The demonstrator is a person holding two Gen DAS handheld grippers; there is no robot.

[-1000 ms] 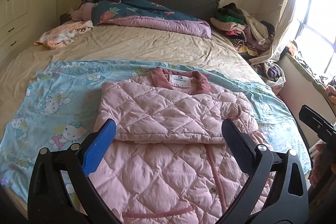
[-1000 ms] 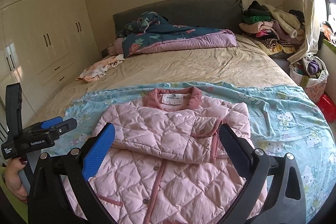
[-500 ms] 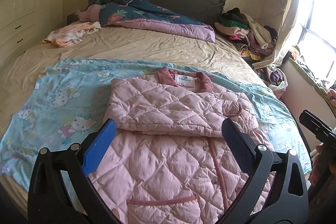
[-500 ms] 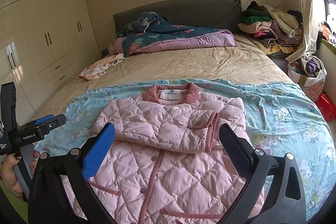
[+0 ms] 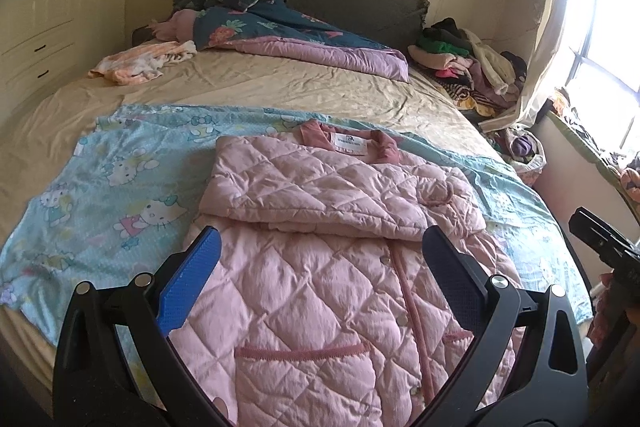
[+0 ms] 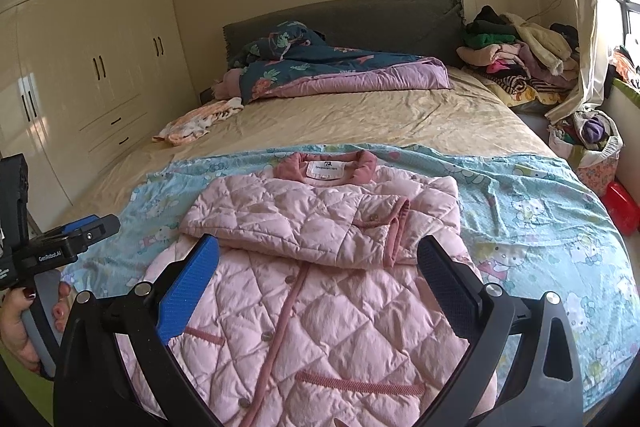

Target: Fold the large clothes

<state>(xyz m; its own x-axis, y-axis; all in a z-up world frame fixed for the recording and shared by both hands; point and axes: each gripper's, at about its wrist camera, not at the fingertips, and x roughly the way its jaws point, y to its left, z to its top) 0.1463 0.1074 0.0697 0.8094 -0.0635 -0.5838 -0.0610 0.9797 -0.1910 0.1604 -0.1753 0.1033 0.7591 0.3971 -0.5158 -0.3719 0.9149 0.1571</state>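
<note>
Pink quilted jacket [image 5: 328, 267]: sleeves folded across its chest, flat on the cartoon-print sheet [image 5: 120, 187] at the bed's near end. Your left tool [image 5: 320, 279] and right tool [image 6: 316, 275] both gape wide, empty, above its lower half. Beyond: floral quilt [image 5: 288, 31], clothes pile [image 6: 520, 55], bag of clothes [image 6: 592, 139]. Since a second ago, both tools have drawn back slightly.

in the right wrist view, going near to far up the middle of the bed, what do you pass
right gripper → pink quilted jacket → its folded sleeves → collar with white label → blue cartoon sheet → beige bedsheet → purple and teal quilt → grey headboard
</note>
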